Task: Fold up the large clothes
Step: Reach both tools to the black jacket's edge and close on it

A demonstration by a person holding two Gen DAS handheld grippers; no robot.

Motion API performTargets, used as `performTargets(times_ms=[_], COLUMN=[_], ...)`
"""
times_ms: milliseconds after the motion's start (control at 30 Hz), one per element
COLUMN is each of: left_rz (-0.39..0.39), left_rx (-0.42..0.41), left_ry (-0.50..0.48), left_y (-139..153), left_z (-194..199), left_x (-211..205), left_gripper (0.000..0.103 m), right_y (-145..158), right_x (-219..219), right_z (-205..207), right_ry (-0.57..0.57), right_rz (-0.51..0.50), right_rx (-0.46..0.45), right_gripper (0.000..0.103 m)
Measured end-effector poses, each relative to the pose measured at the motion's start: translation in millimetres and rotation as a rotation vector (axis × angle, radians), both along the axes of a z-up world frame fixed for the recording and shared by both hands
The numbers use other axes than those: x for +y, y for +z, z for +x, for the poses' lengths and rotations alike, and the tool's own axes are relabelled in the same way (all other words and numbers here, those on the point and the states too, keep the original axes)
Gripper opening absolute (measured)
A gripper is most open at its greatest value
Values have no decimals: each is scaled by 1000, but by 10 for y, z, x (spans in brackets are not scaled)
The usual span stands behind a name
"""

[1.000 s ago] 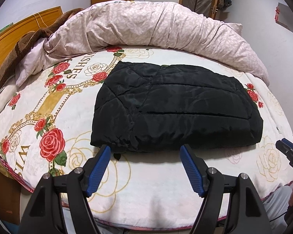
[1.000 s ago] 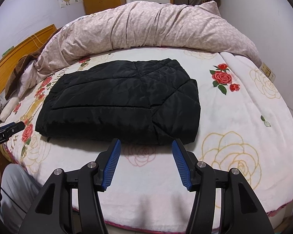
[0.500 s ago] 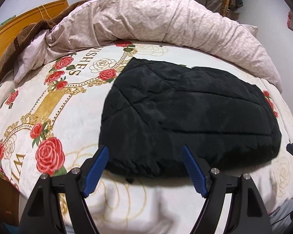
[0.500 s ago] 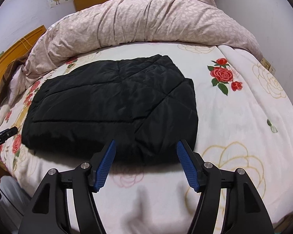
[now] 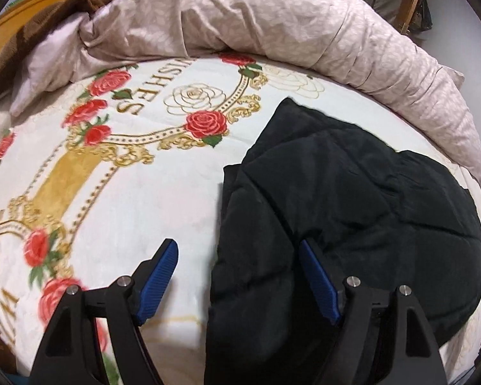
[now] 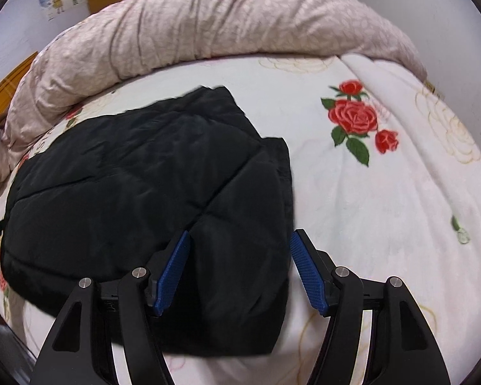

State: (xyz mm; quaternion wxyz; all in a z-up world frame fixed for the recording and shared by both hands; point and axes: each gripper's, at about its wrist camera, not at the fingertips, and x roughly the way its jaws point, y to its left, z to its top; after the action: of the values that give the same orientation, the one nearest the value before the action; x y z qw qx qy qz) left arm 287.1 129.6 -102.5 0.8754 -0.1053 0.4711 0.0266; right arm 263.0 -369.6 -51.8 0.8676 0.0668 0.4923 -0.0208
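Black padded jacket [image 5: 352, 208] lies part-folded on the bed [image 5: 163, 199], near edge. Left claw [image 5: 239, 276] open, straddling its left corner. Right claw [image 6: 239, 268] opening over the right corner, gripping nothing. Step: reaching to grasp. Next: close on both corners, fold across.

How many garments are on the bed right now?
1: a black quilted jacket, partly folded, lying on the rose-print blanket in front of the bunched pink duvet. Others could be hidden under the duvet.
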Motion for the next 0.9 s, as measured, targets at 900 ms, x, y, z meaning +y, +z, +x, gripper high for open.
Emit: performTargets(times_ms=[900], left_rz=[-216], left_rx=[17], left_ry=[-10], left_y=[-524], left_z=[362], left_x=[80], left_gripper=[101], right_y=[-553], right_x=[-351], right_z=[326], right_ry=[-16], right_rz=[302], right_rx=[66], right_gripper=[84])
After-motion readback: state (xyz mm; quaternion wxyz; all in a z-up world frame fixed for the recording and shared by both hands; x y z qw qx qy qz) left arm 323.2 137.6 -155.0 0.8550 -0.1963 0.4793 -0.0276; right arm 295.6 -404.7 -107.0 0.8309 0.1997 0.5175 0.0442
